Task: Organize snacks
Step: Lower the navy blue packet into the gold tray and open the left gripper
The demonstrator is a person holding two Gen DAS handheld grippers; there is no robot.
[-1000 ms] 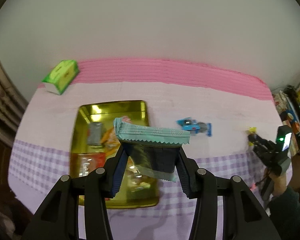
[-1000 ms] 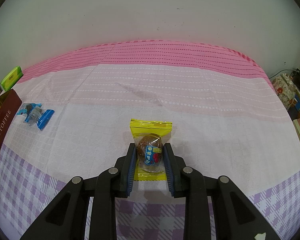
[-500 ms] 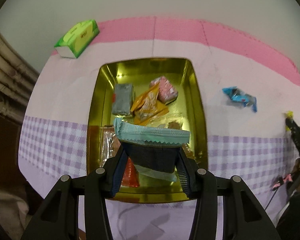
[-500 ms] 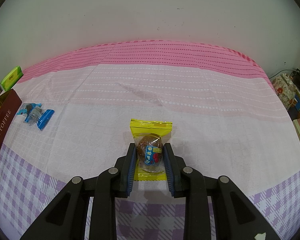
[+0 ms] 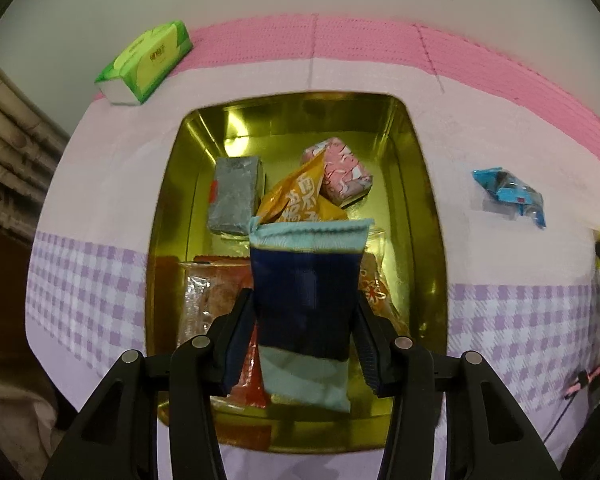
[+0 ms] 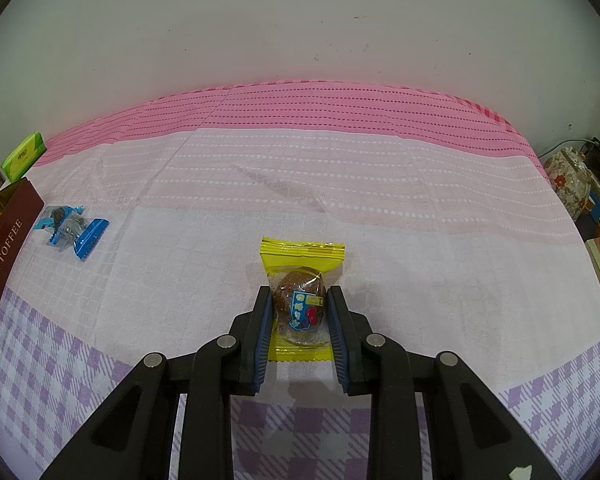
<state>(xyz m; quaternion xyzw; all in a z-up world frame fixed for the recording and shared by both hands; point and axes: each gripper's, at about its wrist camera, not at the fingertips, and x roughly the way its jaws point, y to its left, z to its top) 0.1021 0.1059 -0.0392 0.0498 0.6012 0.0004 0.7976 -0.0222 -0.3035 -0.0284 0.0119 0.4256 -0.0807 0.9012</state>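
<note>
My left gripper [image 5: 305,316] is shut on a teal and navy snack packet [image 5: 306,300] and holds it over the gold tin [image 5: 424,208], which holds several wrapped snacks. My right gripper [image 6: 299,312] is shut on a yellow-wrapped snack [image 6: 300,300] that lies on the tablecloth. A blue-wrapped candy [image 6: 70,230] lies on the cloth to the left; it also shows in the left wrist view [image 5: 510,196], right of the tin.
A green tissue pack [image 5: 146,62] lies at the back left near the wall. A brown toffee lid [image 6: 2,256] leans at the tin's edge. A floral teapot [image 6: 572,180] and books stand beyond the table's right edge.
My left gripper has carried the teal packet from beside the tin to over its middle and lower toward it. The right gripper has not moved.
</note>
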